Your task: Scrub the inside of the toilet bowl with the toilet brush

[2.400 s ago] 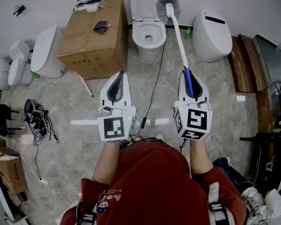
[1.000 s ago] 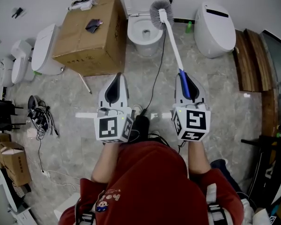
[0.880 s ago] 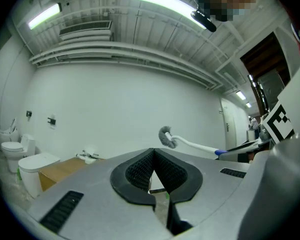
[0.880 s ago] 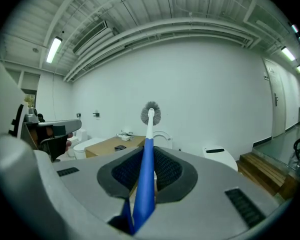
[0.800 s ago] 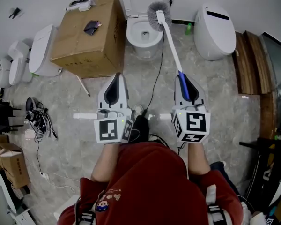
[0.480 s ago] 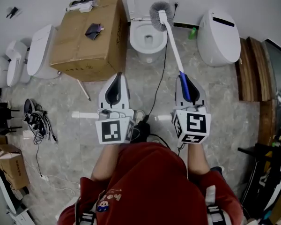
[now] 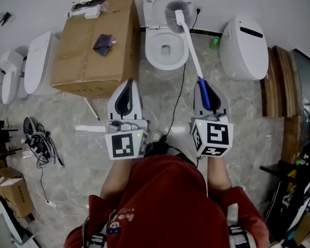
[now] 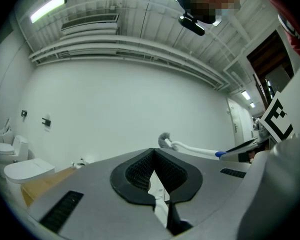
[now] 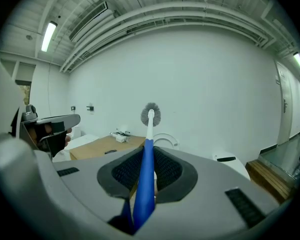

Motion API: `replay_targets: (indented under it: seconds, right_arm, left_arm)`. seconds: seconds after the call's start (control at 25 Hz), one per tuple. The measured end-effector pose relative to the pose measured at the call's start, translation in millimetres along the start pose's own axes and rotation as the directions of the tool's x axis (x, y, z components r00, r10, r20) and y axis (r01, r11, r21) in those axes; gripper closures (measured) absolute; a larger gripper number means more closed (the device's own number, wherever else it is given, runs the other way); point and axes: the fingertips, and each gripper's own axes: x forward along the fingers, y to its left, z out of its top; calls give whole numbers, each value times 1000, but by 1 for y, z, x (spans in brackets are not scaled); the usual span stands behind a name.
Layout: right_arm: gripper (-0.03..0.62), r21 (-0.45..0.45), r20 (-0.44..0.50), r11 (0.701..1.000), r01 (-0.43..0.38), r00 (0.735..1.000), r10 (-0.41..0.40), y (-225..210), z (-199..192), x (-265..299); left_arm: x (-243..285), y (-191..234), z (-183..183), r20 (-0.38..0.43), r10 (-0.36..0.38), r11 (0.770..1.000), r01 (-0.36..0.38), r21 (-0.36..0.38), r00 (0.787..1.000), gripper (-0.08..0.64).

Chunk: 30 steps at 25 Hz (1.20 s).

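Closer than half a second ago, the open toilet [image 7: 167, 50] now sits lower in the head view, and the brush head still overlaps the bowl's far right rim. A big cardboard box [image 7: 95, 45] stands at the far left, just beside the toilet. The left hand-held gripper [image 7: 129, 84] is held level in the air, its jaws pressed together with nothing between them. The right hand-held gripper [image 7: 202, 84] is clamped on the blue handle of the toilet brush [image 7: 174, 14], whose white shaft slants away and leftward to the grey bristles. Further right stands a second toilet [image 7: 245, 48], lid down.
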Motion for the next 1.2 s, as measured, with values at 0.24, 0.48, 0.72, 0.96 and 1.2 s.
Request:
replay_targets:
  seconds: [0.24,0.48,0.72,0.96,1.2]
  right_arm:
    - [532,-1,13,1000,26,1000,-26,2,14,34]
    - [532,12,29,999,34,999,-35,-17,22,66]
    - [532,42,36,999,18,999,-19,-60,23,118]
    - [532,43,42,999,-20,999,18,-120,39,172]
    - [532,32,55,999,-22,998,20,-182,53,215]
  left_arm:
    - [34,22,-3,2,-13,1000,13,-12,1000,548]
    - [73,23,-9,-6,-17,1000,17,-5,1000,548]
    - [134,10,-14,-3,-7,1000,7,19,1000,548]
    - [212,-19,-14,1,17,999,-17,41,1000,548]
    - [285,-56,-15,-11,12,999,-11,53,1000,548]
